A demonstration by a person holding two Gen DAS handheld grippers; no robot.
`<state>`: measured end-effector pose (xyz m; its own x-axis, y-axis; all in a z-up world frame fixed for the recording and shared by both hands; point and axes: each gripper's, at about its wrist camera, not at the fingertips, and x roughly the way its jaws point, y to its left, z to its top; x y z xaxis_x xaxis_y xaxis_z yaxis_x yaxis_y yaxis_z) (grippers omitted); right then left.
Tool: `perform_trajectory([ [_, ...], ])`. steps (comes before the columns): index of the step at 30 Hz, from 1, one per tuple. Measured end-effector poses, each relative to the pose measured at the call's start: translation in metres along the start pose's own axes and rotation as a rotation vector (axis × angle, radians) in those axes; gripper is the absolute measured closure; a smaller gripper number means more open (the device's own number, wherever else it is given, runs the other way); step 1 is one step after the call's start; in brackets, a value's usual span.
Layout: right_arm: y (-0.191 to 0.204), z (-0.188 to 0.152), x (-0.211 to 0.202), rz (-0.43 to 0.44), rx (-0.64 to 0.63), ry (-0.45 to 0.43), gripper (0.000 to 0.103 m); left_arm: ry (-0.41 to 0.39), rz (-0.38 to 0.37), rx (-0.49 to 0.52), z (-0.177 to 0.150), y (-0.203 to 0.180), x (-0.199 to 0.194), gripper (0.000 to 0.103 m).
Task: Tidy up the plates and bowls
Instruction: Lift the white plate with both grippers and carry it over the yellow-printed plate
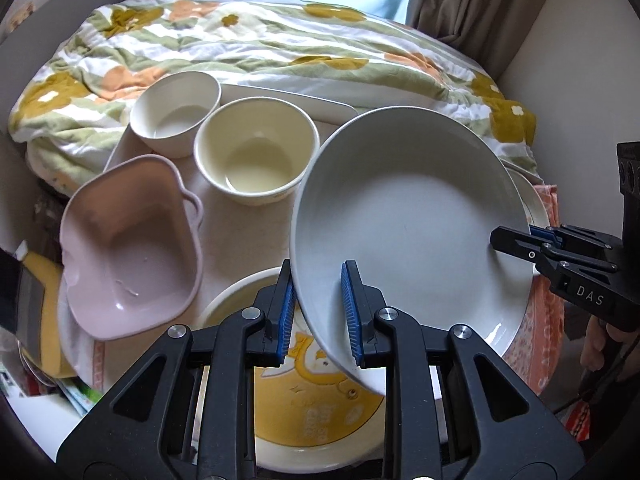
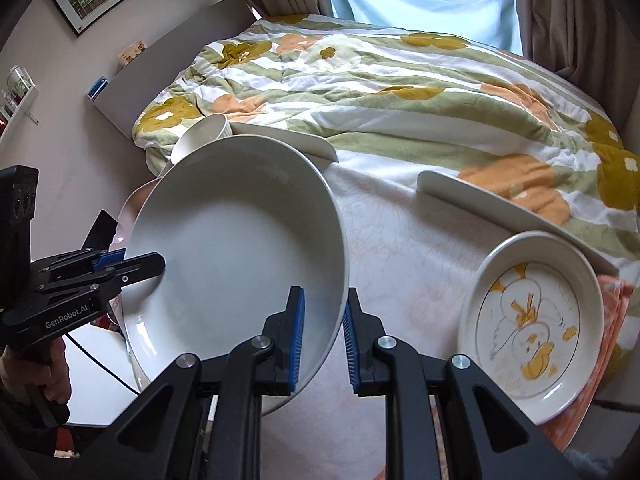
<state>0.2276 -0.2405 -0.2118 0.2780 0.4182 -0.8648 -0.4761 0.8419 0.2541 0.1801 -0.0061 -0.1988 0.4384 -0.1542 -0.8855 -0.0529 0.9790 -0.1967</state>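
Note:
A large grey plate (image 1: 408,224) is held tilted above the table by both grippers. My left gripper (image 1: 318,312) straddles its near left rim with its blue pads on either side. My right gripper (image 2: 323,336) straddles the opposite rim of the same plate (image 2: 236,252); it shows in the left wrist view (image 1: 516,240) at the plate's right edge. The left gripper shows in the right wrist view (image 2: 132,264). Under the plate lies a yellow cartoon plate (image 1: 312,404). Another cartoon plate (image 2: 532,332) sits at the right.
A pink bowl with handles (image 1: 128,248), a cream bowl (image 1: 256,148) and a white bowl (image 1: 176,108) stand on the left. A long white tray (image 1: 288,100) lies behind them, another tray (image 2: 480,200) at the right. A flowered quilt (image 2: 400,80) lies beyond.

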Motion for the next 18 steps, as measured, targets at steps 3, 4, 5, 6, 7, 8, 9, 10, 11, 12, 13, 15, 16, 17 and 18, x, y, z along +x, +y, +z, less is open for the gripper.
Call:
perform_trajectory([
  [3,0.024,-0.018,-0.004,-0.032,0.049,-0.011,0.086,0.006,-0.024,0.041,-0.011,0.014,-0.010,0.083],
  [4,0.031,-0.023,-0.005,-0.038,0.068,-0.013,0.086,0.009,-0.030,0.057,-0.015,0.019,-0.012,0.083],
  [5,0.038,-0.029,-0.004,-0.045,0.087,-0.014,0.086,0.015,-0.037,0.068,-0.019,0.024,-0.013,0.083],
  [6,0.043,-0.034,-0.004,-0.053,0.102,-0.012,0.086,0.024,-0.045,0.077,-0.023,0.028,-0.012,0.083],
  [7,0.049,-0.040,-0.002,-0.062,0.116,-0.006,0.086,0.034,-0.056,0.087,-0.027,0.033,-0.011,0.083],
  [8,0.054,-0.045,0.000,-0.072,0.131,-0.002,0.086,0.044,-0.064,0.097,-0.032,0.037,-0.010,0.083],
  [9,0.057,-0.051,0.001,-0.079,0.152,-0.003,0.086,0.057,-0.075,0.109,-0.037,0.042,-0.008,0.083],
  [10,0.060,-0.057,0.002,-0.083,0.176,-0.003,0.086,0.069,-0.082,0.120,-0.042,0.045,-0.005,0.083],
  [11,0.063,-0.062,0.004,-0.088,0.198,-0.004,0.086,0.079,-0.091,0.130,-0.046,0.049,-0.002,0.083],
  [12,0.066,-0.069,0.006,-0.095,0.215,-0.007,0.086,0.087,-0.100,0.139,-0.051,0.053,0.001,0.083],
  [13,0.068,-0.074,0.008,-0.102,0.230,-0.007,0.086,0.102,-0.107,0.147,-0.054,0.055,0.005,0.083],
  [15,0.074,-0.083,0.013,-0.120,0.257,-0.008,0.086,0.127,-0.119,0.167,-0.061,0.059,0.012,0.084],
  [16,0.076,-0.088,0.015,-0.128,0.275,-0.009,0.086,0.135,-0.121,0.181,-0.065,0.059,0.015,0.084],
  [17,0.076,-0.092,0.017,-0.133,0.293,-0.007,0.086,0.144,-0.123,0.193,-0.068,0.059,0.017,0.084],
  [18,0.078,-0.096,0.018,-0.139,0.304,-0.007,0.086,0.150,-0.125,0.201,-0.070,0.059,0.020,0.084],
])
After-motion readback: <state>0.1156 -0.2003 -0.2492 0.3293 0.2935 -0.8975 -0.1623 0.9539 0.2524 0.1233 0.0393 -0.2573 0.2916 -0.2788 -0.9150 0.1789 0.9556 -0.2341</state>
